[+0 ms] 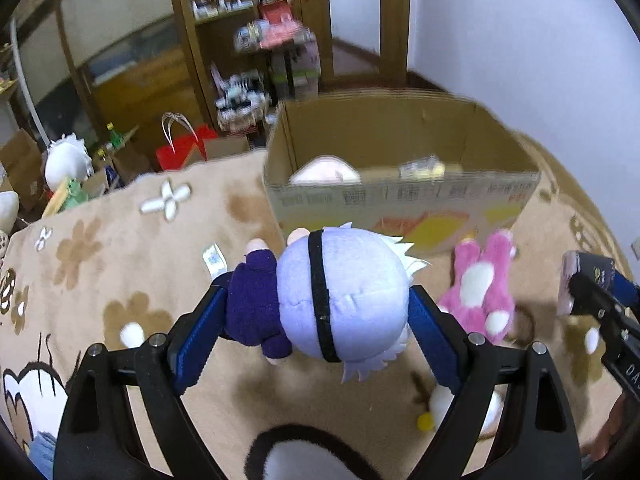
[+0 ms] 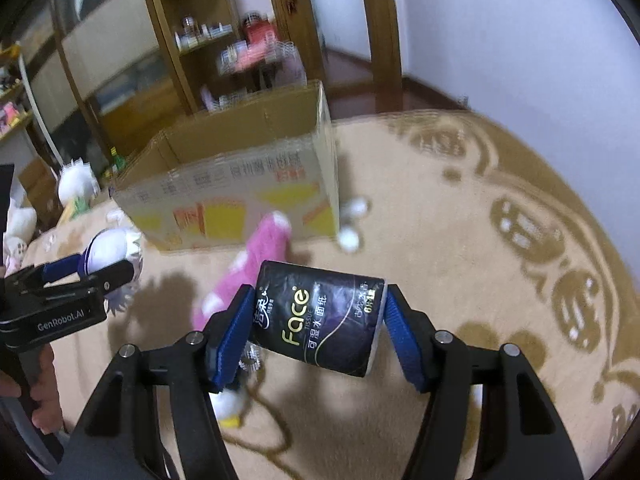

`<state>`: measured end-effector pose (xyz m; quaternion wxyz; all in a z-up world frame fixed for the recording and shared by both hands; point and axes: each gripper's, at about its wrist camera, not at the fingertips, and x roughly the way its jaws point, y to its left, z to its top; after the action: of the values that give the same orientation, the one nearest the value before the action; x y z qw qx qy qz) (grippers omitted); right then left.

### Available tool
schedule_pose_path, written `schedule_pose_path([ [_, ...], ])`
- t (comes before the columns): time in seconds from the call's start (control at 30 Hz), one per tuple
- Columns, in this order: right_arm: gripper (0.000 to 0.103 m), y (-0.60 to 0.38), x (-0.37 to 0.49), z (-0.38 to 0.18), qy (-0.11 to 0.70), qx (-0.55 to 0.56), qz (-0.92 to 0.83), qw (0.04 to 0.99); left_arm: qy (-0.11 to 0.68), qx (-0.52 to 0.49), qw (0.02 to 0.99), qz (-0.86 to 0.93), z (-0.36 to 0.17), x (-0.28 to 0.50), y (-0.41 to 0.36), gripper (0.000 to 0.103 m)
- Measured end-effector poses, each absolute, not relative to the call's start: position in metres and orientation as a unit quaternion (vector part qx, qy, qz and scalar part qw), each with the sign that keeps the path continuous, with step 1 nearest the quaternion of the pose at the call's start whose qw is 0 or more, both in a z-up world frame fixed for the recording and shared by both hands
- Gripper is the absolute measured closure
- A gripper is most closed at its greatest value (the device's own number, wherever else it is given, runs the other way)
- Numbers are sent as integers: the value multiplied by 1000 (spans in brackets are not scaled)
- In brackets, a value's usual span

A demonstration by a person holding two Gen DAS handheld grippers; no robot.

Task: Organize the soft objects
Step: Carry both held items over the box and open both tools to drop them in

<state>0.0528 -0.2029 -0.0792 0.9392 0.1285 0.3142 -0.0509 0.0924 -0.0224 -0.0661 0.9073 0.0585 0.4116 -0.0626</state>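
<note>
My left gripper (image 1: 320, 296) is shut on a plush doll (image 1: 344, 280) with a pale lilac head, a black band and a dark purple body, held above the beige blanket (image 1: 120, 260). My right gripper (image 2: 320, 300) is shut on a black pack of face tissues (image 2: 320, 320), also off the blanket. An open cardboard box (image 1: 400, 196) stands just beyond both, with a pale plush (image 1: 324, 172) showing inside. A pink plush (image 1: 480, 292) lies on the blanket in front of the box. The right wrist view shows the left gripper (image 2: 100, 268) and its doll (image 2: 112, 248) at the left.
A small white and yellow plush (image 1: 436, 408) lies below my grippers, and a black and white plush (image 1: 300, 456) is at the near edge. Past the blanket's left side are a red bag (image 1: 180, 152), a white plush (image 1: 66, 160) and wooden shelves (image 1: 224, 40). A hand (image 2: 44, 384) holds the left gripper's handle.
</note>
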Motion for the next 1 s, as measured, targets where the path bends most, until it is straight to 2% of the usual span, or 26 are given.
schedule_pose_path([
  [0.23,35,-204,55,-44,235,117,-54,964,326,67,940,-82,-30,82,-25,14],
  [0.53,35,-197,83,-20,211,87,-32,973,247,108,959,-90,8,92,-35,14],
  [0.77,35,-186,110,-10,200,57,-7,978,233,103,964,-81,28,120,-33,14],
  [1.0,35,-177,130,4,183,29,13,983,241,98,962,-88,26,147,-37,14],
])
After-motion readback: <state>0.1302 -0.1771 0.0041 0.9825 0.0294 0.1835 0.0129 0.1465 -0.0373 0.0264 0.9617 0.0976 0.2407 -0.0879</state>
